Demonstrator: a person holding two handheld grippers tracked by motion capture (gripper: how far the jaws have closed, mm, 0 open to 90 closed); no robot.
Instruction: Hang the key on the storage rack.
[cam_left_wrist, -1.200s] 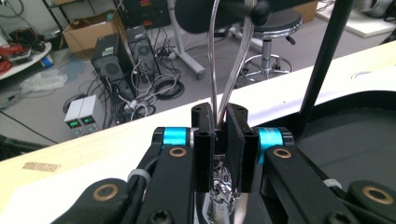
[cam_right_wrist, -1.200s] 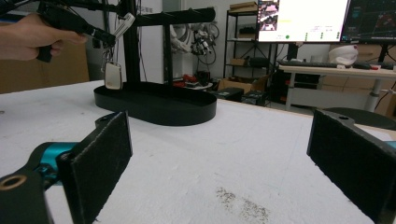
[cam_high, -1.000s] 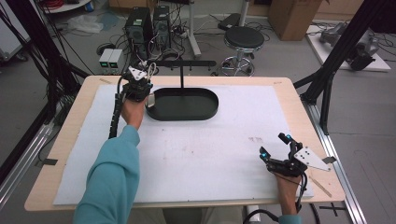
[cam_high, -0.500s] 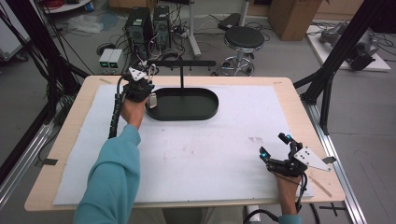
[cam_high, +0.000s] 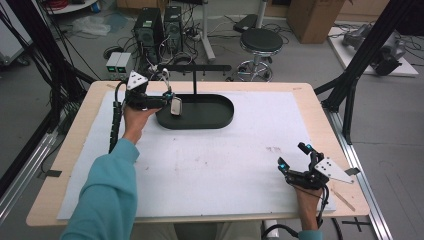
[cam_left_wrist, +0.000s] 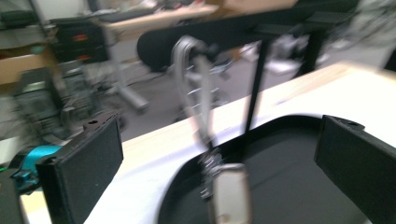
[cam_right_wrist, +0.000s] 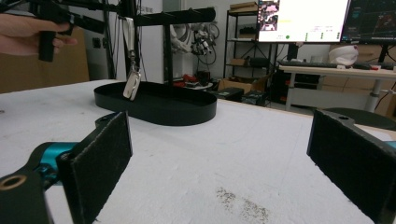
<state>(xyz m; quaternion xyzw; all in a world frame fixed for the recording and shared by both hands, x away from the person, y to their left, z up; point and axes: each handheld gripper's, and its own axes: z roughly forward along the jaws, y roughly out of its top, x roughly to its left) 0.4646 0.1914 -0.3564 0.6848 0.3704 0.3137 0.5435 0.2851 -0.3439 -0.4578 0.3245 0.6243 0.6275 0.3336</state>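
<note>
On the stand's bar (cam_high: 197, 67) a strap w/ small metal tag (cam_high: 175, 106) is hung: light, floppy, best pinched at strap. Left gripper (cam_high: 167, 96) just opened wide round it, untouched; right gripper (cam_high: 292, 156) open.

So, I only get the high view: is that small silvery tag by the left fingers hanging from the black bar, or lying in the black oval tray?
Observer: Hanging. The left gripper view shows a grey strap looped over the black crossbar, the small silvery tag dangling over the black oval tray.
Operator: Are the fingers squeezing it?
Observer: No. The left gripper has just been opening; the tag hangs between its fingers, touching neither.
</note>
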